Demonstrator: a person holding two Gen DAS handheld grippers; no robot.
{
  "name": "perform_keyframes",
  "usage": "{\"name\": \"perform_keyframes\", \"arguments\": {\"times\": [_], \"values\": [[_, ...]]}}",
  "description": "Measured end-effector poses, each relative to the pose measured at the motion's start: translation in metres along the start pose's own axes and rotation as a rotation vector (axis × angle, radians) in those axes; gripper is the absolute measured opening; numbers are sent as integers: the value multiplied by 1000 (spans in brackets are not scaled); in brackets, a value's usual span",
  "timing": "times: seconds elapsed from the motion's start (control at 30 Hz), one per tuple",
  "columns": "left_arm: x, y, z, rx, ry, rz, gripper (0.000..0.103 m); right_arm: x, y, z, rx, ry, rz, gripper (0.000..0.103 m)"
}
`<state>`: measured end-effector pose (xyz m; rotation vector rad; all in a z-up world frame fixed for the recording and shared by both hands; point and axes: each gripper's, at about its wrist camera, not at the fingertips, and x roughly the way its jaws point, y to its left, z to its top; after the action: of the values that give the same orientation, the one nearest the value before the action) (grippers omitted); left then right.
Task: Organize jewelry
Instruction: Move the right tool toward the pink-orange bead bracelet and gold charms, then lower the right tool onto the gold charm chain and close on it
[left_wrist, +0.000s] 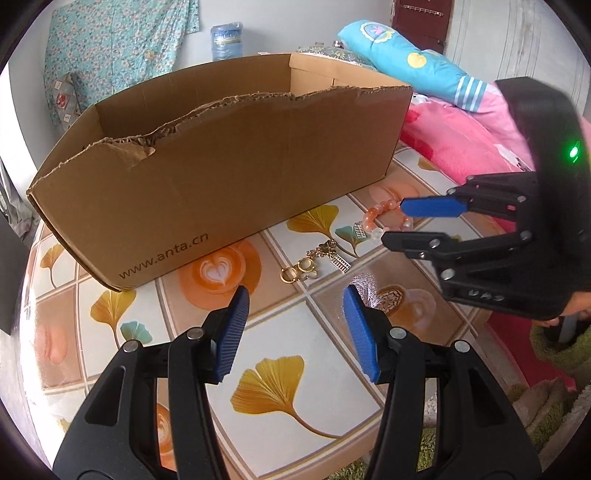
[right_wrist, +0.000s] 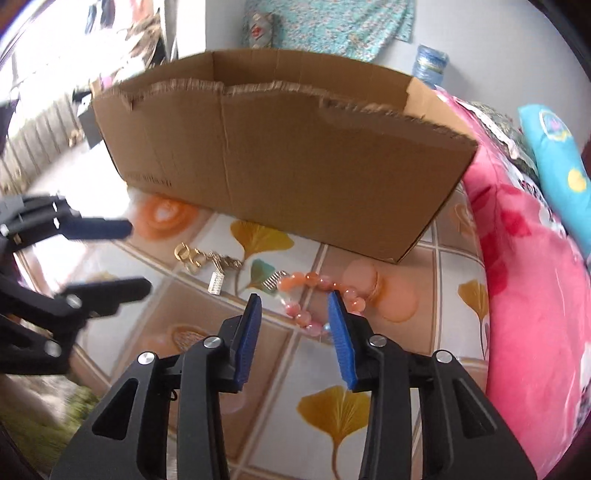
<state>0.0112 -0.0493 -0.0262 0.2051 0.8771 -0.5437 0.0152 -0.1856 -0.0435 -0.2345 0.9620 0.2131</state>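
I am holding my right hand-held gripper (right_wrist: 294, 308) over the orange beaded bracelet (right_wrist: 317, 295) lying on the leaf-patterned surface (left_wrist: 321, 343) before the torn brown cardboard box (left_wrist: 221, 173); its jaws are straddling the beads, not clamping. My left hand-held gripper (left_wrist: 295, 301) is hovering open and empty near the gold earrings and charms (left_wrist: 314, 264).

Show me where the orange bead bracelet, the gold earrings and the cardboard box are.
orange bead bracelet (right_wrist: 301, 278): right wrist view, on its far beads.
gold earrings (left_wrist: 295, 271): left wrist view, on the hoops.
cardboard box (left_wrist: 221, 177): left wrist view, on its front wall.
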Motion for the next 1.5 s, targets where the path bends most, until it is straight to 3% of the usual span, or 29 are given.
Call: {"name": "perform_keyframes", "arguments": {"times": [0.07, 0.13, 0.47, 0.57, 0.67, 0.73, 0.8, 1.07, 1.5], "values": [[1, -1, 1, 2, 4, 4, 51, 3, -3, -3, 1, 8, 8, 17], [2, 0, 1, 2, 5, 4, 51, 2, -11, -5, 36, 18, 27, 10], [8, -4, 2, 6, 3, -10, 51, -9, -45, -21, 207, 49, 39, 10], [7, -5, 2, 8, -1, -7, 51, -20, -54, -19, 269, -25, 97, 13], [7, -5, 2, 17, -9, 3, 51, -30, -54, -13, 314, -106, 183, 22], [8, -5, 3, 19, -9, 10, 51, -27, -46, -11, 335, -108, 254, 22], [9, -4, 5, 17, -9, 11, 50, -20, -36, -10, 324, -94, 266, 22], [21, 4, 11, 10, 21, 15, 25, -1, -14, -10, 303, -45, 306, 22], [38, 4, 17, 46, 54, 4, 13, 8, -12, -7, 316, -31, 318, 22]]}}
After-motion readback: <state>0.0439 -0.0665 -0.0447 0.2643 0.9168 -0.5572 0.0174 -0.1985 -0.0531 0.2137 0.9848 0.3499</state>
